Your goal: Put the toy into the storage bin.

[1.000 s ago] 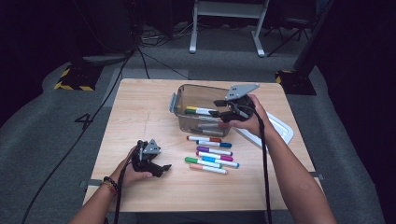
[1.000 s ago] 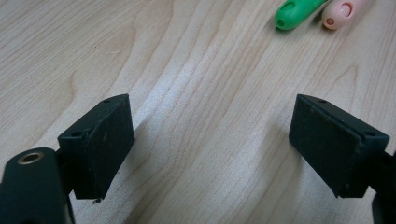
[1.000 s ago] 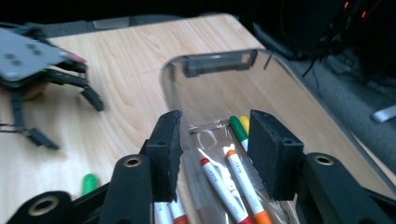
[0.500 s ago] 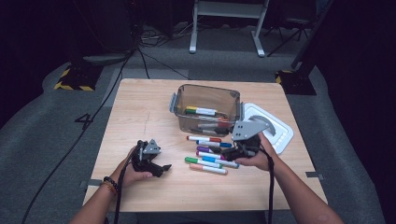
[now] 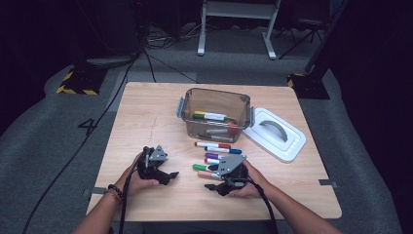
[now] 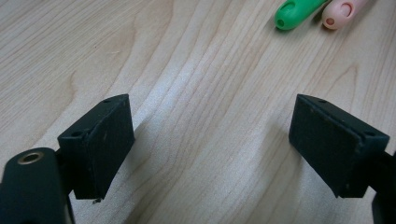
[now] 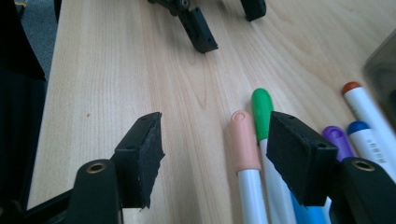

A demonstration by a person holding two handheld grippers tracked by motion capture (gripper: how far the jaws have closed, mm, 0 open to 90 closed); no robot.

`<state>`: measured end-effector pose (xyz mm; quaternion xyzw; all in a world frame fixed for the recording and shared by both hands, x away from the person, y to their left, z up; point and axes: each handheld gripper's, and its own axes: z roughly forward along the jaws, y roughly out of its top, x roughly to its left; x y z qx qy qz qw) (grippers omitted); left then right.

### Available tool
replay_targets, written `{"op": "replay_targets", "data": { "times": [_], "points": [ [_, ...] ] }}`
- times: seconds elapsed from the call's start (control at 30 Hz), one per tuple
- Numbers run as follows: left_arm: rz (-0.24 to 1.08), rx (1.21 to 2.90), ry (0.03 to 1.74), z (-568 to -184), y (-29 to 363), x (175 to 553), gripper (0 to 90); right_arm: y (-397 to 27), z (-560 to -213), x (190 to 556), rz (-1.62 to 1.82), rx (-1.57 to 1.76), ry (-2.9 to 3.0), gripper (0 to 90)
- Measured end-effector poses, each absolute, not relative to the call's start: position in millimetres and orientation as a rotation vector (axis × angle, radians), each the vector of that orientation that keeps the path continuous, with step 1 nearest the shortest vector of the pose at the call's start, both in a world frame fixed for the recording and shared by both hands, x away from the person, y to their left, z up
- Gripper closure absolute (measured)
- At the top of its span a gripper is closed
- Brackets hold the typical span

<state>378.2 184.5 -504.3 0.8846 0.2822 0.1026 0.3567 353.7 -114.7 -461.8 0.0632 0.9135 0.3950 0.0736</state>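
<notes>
1. Pink-capped white marker (image 7: 246,158) lies flat on the light wooden worktop (image 5: 146,117), at the near end of the marker row, just beside a green-capped marker (image 7: 262,112).
2. Right hand-held gripper (image 7: 215,149) hangs low over it; its jaws have just been opening, pink marker between them, pads not pressing.
3. Left hand-held gripper (image 6: 210,144) rests released on bare wood.
4. Clear plastic bin (image 5: 214,100) behind holds more markers.
</notes>
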Motion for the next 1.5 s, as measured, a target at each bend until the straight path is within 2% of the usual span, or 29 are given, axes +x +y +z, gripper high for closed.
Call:
{"op": "replay_targets", "data": {
  "times": [0.2, 0.43, 0.63, 0.83, 1.27, 1.5],
  "points": [
    [0.265, 2.284, 0.729, -504, 185, 378, 14.4, -106, -482, 359, 1.144, 0.214, 2.788, 36.1],
    [0.265, 2.284, 0.729, -504, 185, 378, 14.3, -103, -489, 362, 1.126, 0.239, 2.801, 38.1],
    [0.265, 2.284, 0.729, -504, 185, 378, 14.4, -100, -493, 361, 1.128, 0.228, 2.861, 51.0],
    [0.265, 2.284, 0.729, -504, 185, 378, 14.3, -100, -491, 360, 1.127, 0.209, 2.888, 74.6],
    [0.265, 2.284, 0.729, -504, 185, 378, 14.3, -100, -489, 354, 1.101, 0.161, 2.879, 75.5],
    [0.265, 2.284, 0.729, -504, 185, 378, 14.3, -110, -472, 355, 1.168, 0.174, 2.833, 75.4]
  ]
}}
